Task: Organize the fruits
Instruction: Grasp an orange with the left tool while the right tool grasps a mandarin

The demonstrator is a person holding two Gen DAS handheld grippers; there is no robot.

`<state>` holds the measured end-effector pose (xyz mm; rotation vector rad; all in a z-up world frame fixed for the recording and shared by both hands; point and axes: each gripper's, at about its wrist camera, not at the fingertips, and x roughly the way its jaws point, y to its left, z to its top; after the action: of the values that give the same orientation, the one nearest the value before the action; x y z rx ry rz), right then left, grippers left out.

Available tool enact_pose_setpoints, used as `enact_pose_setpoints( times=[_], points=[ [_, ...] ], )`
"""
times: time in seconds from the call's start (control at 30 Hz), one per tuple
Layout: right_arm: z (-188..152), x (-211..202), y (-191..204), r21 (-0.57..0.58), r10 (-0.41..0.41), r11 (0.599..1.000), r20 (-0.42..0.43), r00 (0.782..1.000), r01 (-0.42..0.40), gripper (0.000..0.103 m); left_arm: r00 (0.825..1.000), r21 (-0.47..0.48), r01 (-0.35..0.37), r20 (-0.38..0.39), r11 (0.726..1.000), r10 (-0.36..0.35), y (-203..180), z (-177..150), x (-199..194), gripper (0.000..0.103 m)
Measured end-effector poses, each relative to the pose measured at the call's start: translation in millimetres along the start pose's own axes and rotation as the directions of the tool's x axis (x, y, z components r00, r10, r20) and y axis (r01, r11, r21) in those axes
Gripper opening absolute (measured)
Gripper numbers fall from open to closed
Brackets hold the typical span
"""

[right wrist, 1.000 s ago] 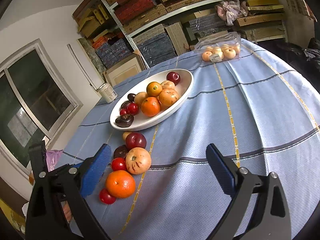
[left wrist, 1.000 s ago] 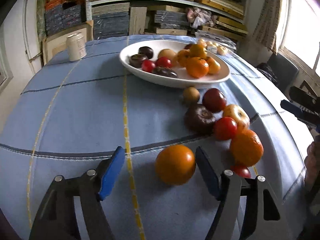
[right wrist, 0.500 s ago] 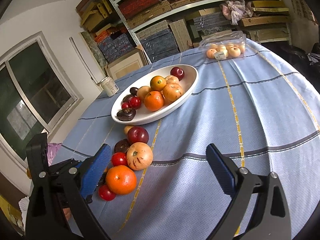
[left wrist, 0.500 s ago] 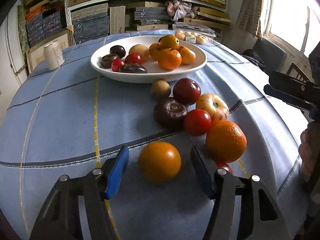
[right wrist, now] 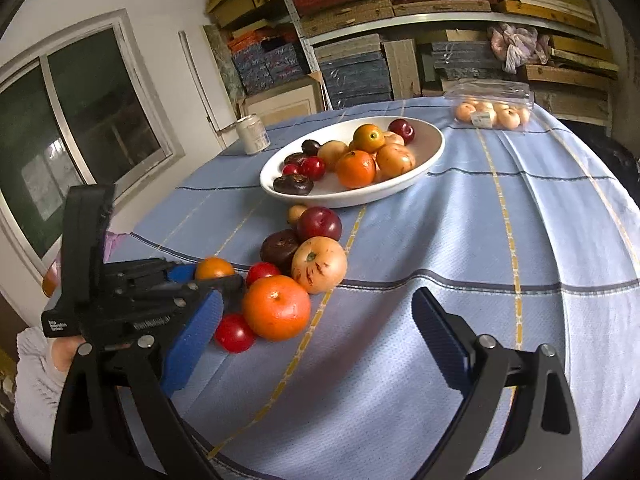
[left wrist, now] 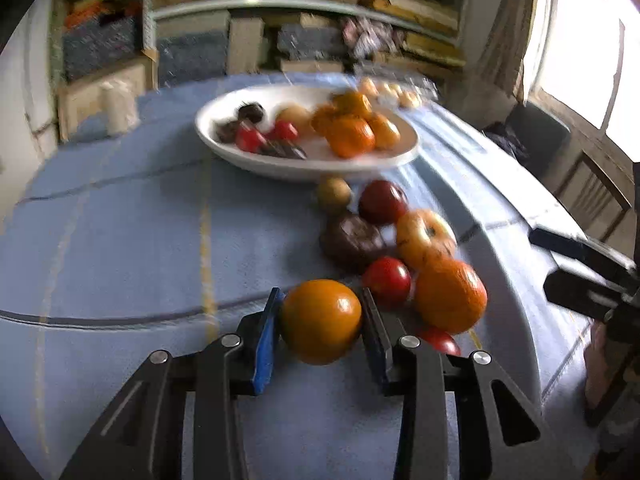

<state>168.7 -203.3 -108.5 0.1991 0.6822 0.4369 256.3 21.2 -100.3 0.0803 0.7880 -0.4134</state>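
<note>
Nearest in the left wrist view, the left gripper (left wrist: pixel 321 330) is clamped on a smooth orange fruit (left wrist: pixel 320 321), one blue pad touching each side; the fruit is almost round, so no long axis can be told, and its stem end does not show in this view. Only the right wrist view shows this gripper from the side, at the near left, with the top of the same fruit (right wrist: pixel 214 268) visible above its dark body; whether the fruit is lifted off the cloth I cannot tell. Equally, only the right wrist view shows the right gripper (right wrist: pixel 316 346) fully; its fingers stand wide apart over the blue tablecloth (right wrist: pixel 460 236) with nothing between them. Just right of the held fruit lies a loose group: a mandarin (right wrist: pixel 276 307), a small red tomato (right wrist: pixel 235 332) touching it, a pale apple (right wrist: pixel 319 265) with its stem hollow facing up, then a dark fruit (right wrist: pixel 280 249) and a red plum (right wrist: pixel 319 224). Farther, the white oval bowl (right wrist: pixel 434 148) has its long axis running from near left to far right; it holds more fruit. Farthest are a can (right wrist: pixel 252 134) at left and a clear plastic box (right wrist: pixel 493 107) at right, sharp in this view but blurred in the left one.
</note>
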Motion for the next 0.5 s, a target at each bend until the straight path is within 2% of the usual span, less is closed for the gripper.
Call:
enact_pose_setpoints(
  times=[0.07,0.13,0.2,0.4,0.5],
  points=[
    [-4,5,8,-0.034,-0.001,0.999,-0.044,0.999,0.000,0.078,0.999,-0.049,-0.036,0.031,0.998,0.038,13,1,-8,0.038],
    [-6,12,19,-0.092,-0.035,0.995,-0.074,0.997,0.028,0.062,0.998,-0.089,-0.046,0.038,0.995,0.050,22,2,-10,0.038],
    [-7,21,27,-0.117,-0.050,0.992,-0.106,0.993,0.037,0.054,0.998,-0.099,-0.044,0.041,0.994,0.049,25,2,-11,0.038],
    [-2,39,33,-0.053,-0.023,0.998,-0.133,0.991,0.016,0.054,0.998,-0.054,-0.031,0.045,0.998,0.034,14,1,-13,0.038],
    [0,50,33,-0.023,-0.034,0.999,-0.147,0.989,0.031,0.055,0.998,-0.055,-0.027,0.051,0.998,0.030,11,1,-14,0.038]
  ],
)
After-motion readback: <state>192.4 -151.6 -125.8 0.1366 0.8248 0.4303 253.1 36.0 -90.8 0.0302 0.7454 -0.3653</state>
